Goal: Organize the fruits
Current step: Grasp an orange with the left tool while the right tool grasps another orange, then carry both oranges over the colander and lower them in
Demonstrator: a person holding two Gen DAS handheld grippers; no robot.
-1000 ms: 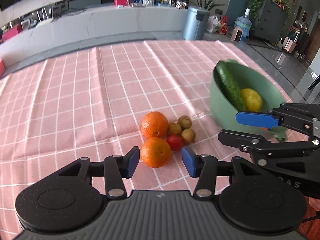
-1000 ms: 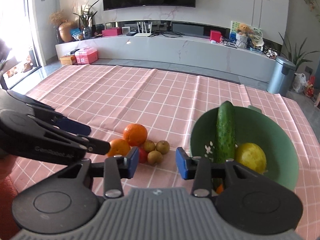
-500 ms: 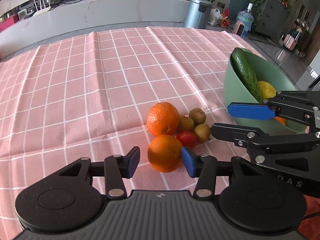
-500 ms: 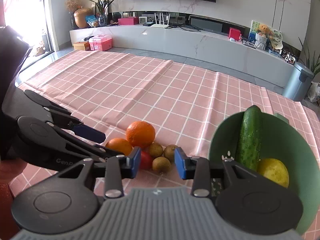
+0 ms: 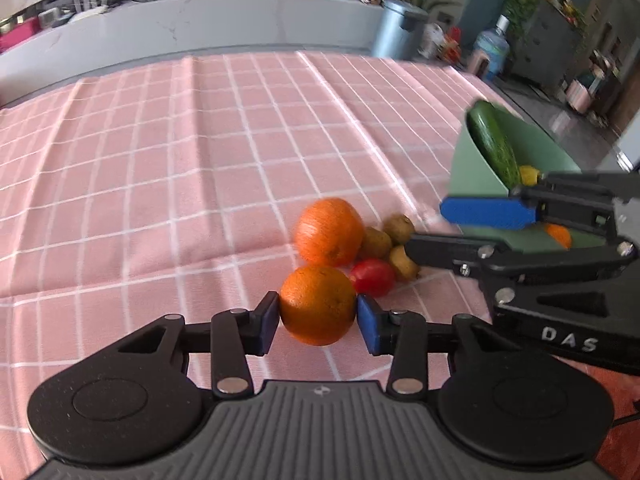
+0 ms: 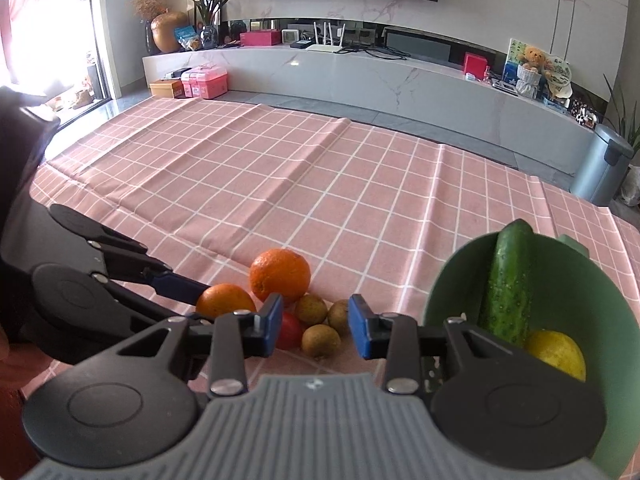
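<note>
My left gripper [image 5: 318, 320] is shut on the near orange [image 5: 318, 304] on the pink checked cloth; the pads touch both its sides. A second orange [image 5: 329, 232], a red tomato [image 5: 374, 277] and three small brown kiwis [image 5: 378, 242] lie just behind it. My right gripper [image 6: 316, 330] is open and empty, hovering over a kiwi [image 6: 320, 340] and the tomato [image 6: 289, 332]. The green bowl [image 6: 576, 292] to the right holds a cucumber [image 6: 508, 280], a lemon [image 6: 556, 354] and an orange [image 5: 559, 235].
The pink checked tablecloth [image 6: 280, 184] covers the table. The right gripper's arm [image 5: 560, 280] lies between the fruit pile and the bowl in the left wrist view. A marble counter and a bin [image 6: 600, 168] stand beyond the far edge.
My left gripper moved forward and closed on the near orange. My right gripper moved closer to the kiwis and tomato, still open.
</note>
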